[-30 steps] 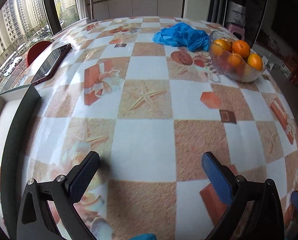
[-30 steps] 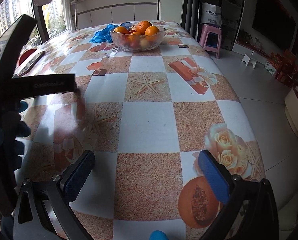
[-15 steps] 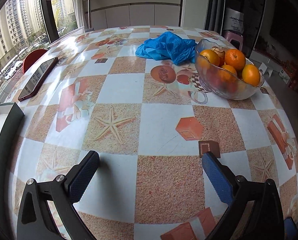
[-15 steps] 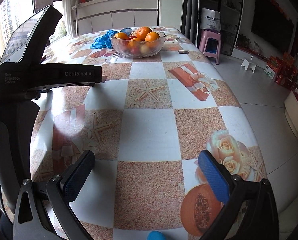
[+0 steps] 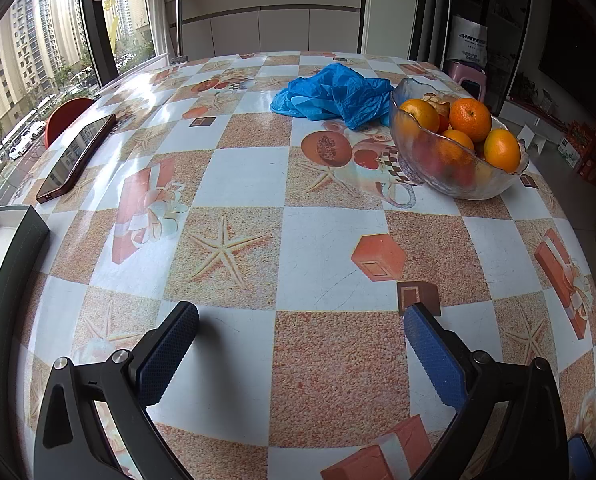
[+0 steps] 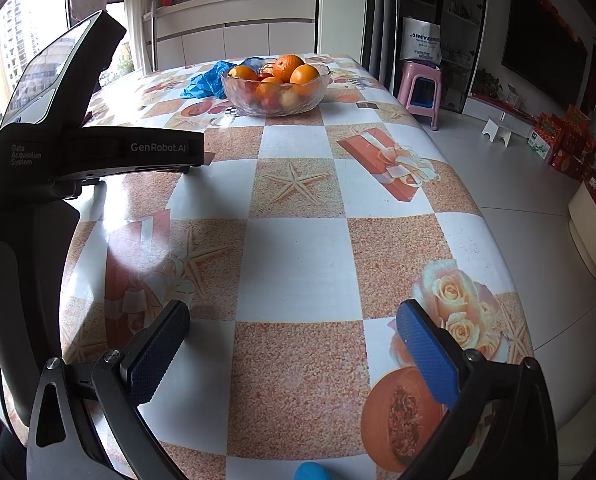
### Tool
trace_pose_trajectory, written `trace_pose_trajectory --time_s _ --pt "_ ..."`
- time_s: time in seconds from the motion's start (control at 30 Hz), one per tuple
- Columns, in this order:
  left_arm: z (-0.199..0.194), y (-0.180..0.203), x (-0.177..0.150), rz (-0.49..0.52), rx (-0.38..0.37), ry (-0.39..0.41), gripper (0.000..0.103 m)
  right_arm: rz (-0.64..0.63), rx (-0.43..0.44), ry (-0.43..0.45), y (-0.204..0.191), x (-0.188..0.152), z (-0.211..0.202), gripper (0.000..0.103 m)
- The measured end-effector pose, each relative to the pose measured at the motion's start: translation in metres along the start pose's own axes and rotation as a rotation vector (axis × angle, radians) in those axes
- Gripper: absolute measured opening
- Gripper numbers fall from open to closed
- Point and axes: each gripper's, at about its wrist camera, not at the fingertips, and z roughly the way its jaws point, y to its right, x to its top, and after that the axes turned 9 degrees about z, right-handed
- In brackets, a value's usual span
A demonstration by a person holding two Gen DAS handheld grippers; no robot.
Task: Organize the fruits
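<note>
Left claw [image 5: 298, 320] hangs over the table [image 5: 234, 168], released, nothing btwn its blue pads. Right claw [image 6: 292, 320] likewise released, empty, over the table's near end. Glass bowl [image 5: 458, 176] w/ oranges [image 5: 470, 118] sits far right on the table, well apart from both claws. Blue plastic bag [image 5: 334, 96] lies just beside the bowl. Phone [image 5: 76, 158] near the left edge.
</note>
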Motion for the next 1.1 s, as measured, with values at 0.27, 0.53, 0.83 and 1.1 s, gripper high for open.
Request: trace_pose_trajectory --time_s 0.27,0.53,0.83,1.1 --pt "0.0000 -0.0001 0.0001 0.000 0.000 0.000 0.103 0.000 -0.002 0.003 0.0003 -0.0009 -0.0006 0.103" --pt "-0.0001 -0.0001 0.0000 -0.001 0.000 0.000 0.103 -0.001 -0.002 0.004 0.0004 -0.0009 -0.0005 0.103" --pt "0.0001 0.0001 0.0000 -0.001 0.001 0.000 0.103 -0.001 -0.003 0.004 0.0004 -0.0012 -0.0006 0.103" --pt "0.0002 0.0001 0.0001 -0.001 0.001 0.000 0.103 -0.003 -0.006 0.009 0.0012 -0.0013 -0.0004 0.103"
